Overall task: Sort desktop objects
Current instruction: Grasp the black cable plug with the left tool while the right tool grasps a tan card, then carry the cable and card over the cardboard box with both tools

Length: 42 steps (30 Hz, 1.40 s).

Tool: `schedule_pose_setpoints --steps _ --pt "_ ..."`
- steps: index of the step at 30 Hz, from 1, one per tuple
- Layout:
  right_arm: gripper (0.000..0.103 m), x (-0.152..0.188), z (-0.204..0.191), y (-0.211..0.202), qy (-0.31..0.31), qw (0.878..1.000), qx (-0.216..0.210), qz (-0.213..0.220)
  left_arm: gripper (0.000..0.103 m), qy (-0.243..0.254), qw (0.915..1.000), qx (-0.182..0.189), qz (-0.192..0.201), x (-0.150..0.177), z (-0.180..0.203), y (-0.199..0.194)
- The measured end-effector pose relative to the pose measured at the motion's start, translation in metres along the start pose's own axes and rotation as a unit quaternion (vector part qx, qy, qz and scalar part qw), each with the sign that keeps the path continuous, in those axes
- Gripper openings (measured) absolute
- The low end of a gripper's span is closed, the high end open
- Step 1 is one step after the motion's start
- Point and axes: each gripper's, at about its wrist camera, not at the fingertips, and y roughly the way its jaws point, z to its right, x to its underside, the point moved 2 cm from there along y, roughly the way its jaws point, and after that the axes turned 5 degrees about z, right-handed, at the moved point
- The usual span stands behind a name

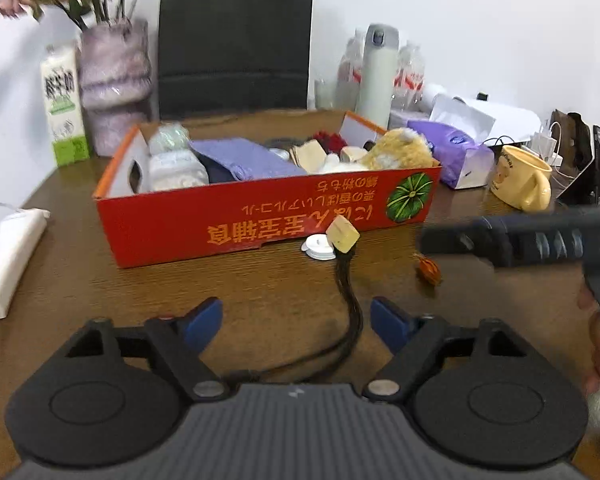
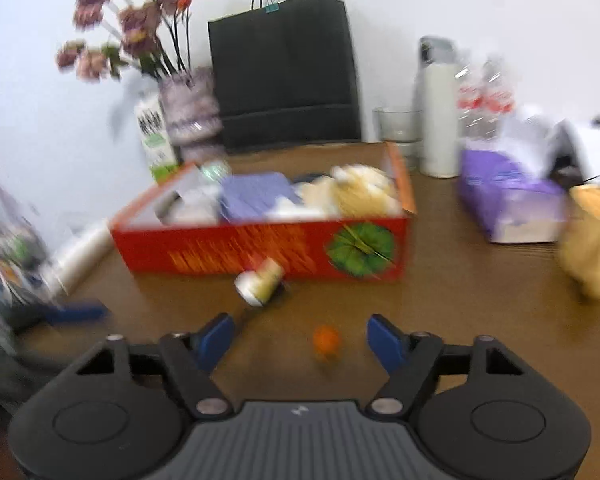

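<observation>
A red cardboard box (image 1: 172,226) (image 2: 204,252) holds several items, among them a purple cloth (image 1: 246,160) and a yellow plush toy (image 1: 402,150). In front of it lie a yellow block (image 1: 342,234), a white round cap (image 1: 318,246), a black cord (image 1: 350,304) and a small orange object (image 1: 428,268) (image 2: 326,340). My left gripper (image 1: 296,318) is open and empty, with the cord between its fingers. My right gripper (image 2: 300,338) is open and empty around the orange object; it shows as a dark arm (image 1: 520,240) in the left wrist view.
A vase of flowers (image 1: 114,84), milk carton (image 1: 64,108), black bag (image 1: 236,40), white thermos (image 1: 376,76), purple tissue pack (image 1: 456,152) and yellow mug (image 1: 520,178) stand around the box. A white power strip (image 1: 8,256) lies at the left edge.
</observation>
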Motion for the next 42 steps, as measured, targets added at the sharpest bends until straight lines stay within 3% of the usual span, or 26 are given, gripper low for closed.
schedule_pose_setpoints --steps 2,4,6,7,8,13,15,20,24,28,32,37,42 --pt "0.063 -0.014 -0.002 0.026 0.010 0.999 -0.036 -0.010 0.074 -0.006 0.9995 0.030 -0.010 -0.003 0.000 0.015" --pt "0.052 -0.022 -0.006 0.057 0.009 0.999 -0.038 -0.037 0.067 -0.002 0.9984 0.047 -0.031 -0.005 0.005 0.033" --pt "0.035 -0.027 -0.009 0.084 0.000 0.998 -0.027 -0.057 0.050 0.009 0.9982 0.046 -0.038 -0.005 0.011 0.045" --pt "0.031 -0.027 -0.009 0.094 -0.002 0.998 -0.026 -0.064 0.049 0.012 0.9976 0.054 -0.041 -0.005 0.014 0.051" --pt "0.020 -0.027 -0.008 0.101 -0.003 0.997 -0.026 -0.069 0.049 0.009 0.9977 0.057 -0.036 -0.005 0.016 0.056" --pt "0.011 -0.025 0.000 0.098 0.031 0.996 -0.060 -0.064 0.045 0.003 0.9979 0.058 -0.030 -0.013 0.019 0.075" --pt "0.011 -0.035 0.012 0.080 0.048 0.996 -0.064 -0.038 0.009 0.010 0.9985 0.045 -0.031 -0.015 0.021 0.079" --pt "0.011 -0.046 0.041 0.043 0.086 0.994 -0.066 0.009 0.008 -0.002 0.9989 0.035 -0.030 -0.016 0.020 0.072" --pt "0.011 -0.038 0.048 0.041 0.078 0.996 -0.033 0.001 0.007 0.008 0.9990 0.029 0.033 -0.026 0.026 0.030" --pt "0.011 -0.033 0.035 0.013 0.042 0.999 -0.004 0.033 0.007 -0.034 0.9957 0.034 0.079 -0.027 0.025 -0.019" --pt "0.011 -0.002 0.017 -0.027 0.014 0.998 0.019 0.062 0.007 -0.050 0.9927 0.017 0.108 -0.017 0.027 -0.063" --pt "0.011 0.039 0.002 -0.064 0.009 0.998 0.026 0.051 0.007 -0.050 0.9906 -0.003 0.128 -0.011 0.028 -0.110" --pt "0.011 0.054 -0.020 -0.107 -0.022 0.997 0.036 0.065 0.007 -0.054 0.9854 -0.003 0.162 -0.010 0.025 -0.153"
